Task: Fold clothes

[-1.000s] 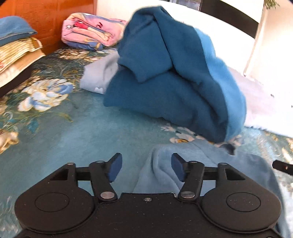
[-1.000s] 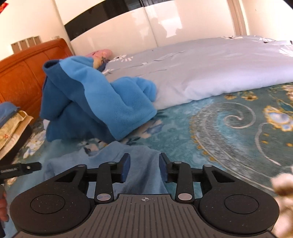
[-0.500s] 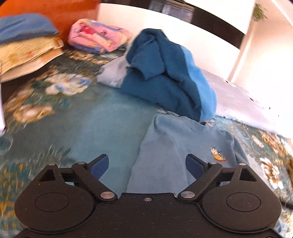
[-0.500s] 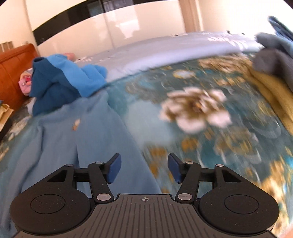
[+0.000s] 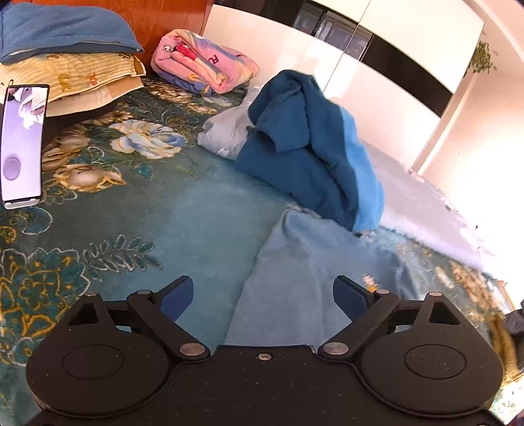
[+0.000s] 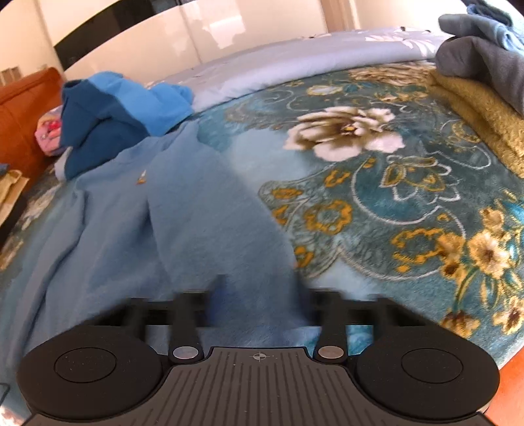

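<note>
Left tongs (image 5: 262, 295) gape wide over the shirt (image 5: 294, 278); right tongs (image 6: 258, 304) are closing on its sleeve (image 6: 222, 236).

Left wrist view: fisheye, mounted behind the left gripper (image 5: 262, 296), whose body fills the lower frame; looks forward and downward, close over the floral bedspread (image 5: 108, 209). Headboard (image 5: 157, 16) at upper left, wardrobe at upper right.

Right wrist view: fisheye, same mounting behind the right gripper (image 6: 258, 306); angled downward, near the bedspread (image 6: 409, 203), fingers blurred.

Shared: light blue garment (image 5: 304, 262) (image 6: 196, 213), centre and left of centre respectively; dark blue fleece heap (image 5: 311, 147) (image 6: 108, 121).
</note>
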The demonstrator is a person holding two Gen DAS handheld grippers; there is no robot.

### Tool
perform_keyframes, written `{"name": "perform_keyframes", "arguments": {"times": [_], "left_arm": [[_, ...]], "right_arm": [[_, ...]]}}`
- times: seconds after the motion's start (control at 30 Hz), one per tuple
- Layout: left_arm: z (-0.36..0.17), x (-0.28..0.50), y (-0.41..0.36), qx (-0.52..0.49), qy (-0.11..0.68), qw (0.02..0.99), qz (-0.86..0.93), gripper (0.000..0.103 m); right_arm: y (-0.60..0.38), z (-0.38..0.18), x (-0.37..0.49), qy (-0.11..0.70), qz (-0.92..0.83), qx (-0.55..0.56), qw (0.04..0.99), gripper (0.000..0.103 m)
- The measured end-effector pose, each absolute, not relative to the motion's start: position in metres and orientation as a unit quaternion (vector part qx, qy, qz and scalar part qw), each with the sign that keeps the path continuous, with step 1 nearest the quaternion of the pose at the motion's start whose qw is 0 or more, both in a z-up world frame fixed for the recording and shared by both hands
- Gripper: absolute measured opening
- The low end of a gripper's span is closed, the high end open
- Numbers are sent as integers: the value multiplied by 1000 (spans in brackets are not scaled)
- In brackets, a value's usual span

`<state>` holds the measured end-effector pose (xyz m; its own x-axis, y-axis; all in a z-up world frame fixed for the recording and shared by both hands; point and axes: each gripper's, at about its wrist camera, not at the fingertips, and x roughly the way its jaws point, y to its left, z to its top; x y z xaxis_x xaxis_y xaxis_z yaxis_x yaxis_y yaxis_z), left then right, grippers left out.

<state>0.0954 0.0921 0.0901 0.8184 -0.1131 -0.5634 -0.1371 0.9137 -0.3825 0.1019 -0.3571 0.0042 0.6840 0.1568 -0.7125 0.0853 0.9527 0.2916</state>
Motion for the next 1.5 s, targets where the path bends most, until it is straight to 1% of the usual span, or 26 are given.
{"name": "perform_keyframes", "arguments": {"times": [0.03, 0.13, 0.23, 0.33, 0.4, 0.53, 0.7, 0.8, 0.9, 1.0, 1.1, 1.17, 1.2, 1.23, 1.3, 1.33, 1.4, 1.5], "left_arm": [[90, 95, 92, -208, 302, 930, 4, 91], [89, 97, 92, -206, 309, 928, 7, 91], [88, 99, 93, -210, 310, 927, 4, 91], [82, 103, 96, -209, 318, 925, 7, 91], [77, 106, 98, -209, 325, 922, 13, 91], [67, 112, 101, -207, 341, 916, 27, 91], [62, 118, 107, -192, 355, 914, 41, 91], [58, 120, 110, -188, 368, 909, 53, 91], [52, 121, 108, -181, 380, 905, 53, 91], [47, 122, 106, -177, 390, 902, 50, 91], [45, 122, 103, -178, 392, 901, 44, 91], [45, 122, 100, -177, 394, 901, 36, 91], [44, 121, 98, -175, 395, 901, 34, 91], [42, 119, 98, -174, 396, 901, 31, 91], [38, 114, 98, -174, 402, 899, 24, 91], [35, 111, 97, -173, 407, 897, 19, 91], [28, 103, 95, -165, 417, 894, 8, 91], [16, 91, 91, -154, 432, 888, -7, 91]], "right_arm": [[-358, 5, 102, 396, 26, 161, 904, 4], [-362, 10, 100, 382, 29, 173, 907, 4], [-380, 22, 112, 371, -9, 155, 916, 4], [-407, 44, 137, 355, -54, 117, 926, 4], [-421, 60, 157, 339, -78, 70, 935, 4], [-446, 73, 200, 329, -112, 8, 938, 4], [-470, 65, 246, 337, -146, -34, 929, 4], [-482, 51, 266, 353, -159, -39, 921, 4], [-485, 33, 279, 376, -158, -44, 912, 4], [-484, 25, 279, 380, -159, -41, 910, 5], [-486, 31, 271, 371, -165, -25, 913, 20], [-485, 41, 264, 362, -160, -25, 918, 32], [-483, 48, 258, 353, -155, -25, 922, 47], [-481, 55, 251, 342, -150, -24, 927, 55], [-473, 69, 231, 317, -137, -19, 938, 57], [-468, 75, 220, 307, -130, -17, 943, 67], [-456, 84, 195, 285, -116, -9, 951, 80], [-437, 90, 157, 267, -87, 8, 960, 80]]}}
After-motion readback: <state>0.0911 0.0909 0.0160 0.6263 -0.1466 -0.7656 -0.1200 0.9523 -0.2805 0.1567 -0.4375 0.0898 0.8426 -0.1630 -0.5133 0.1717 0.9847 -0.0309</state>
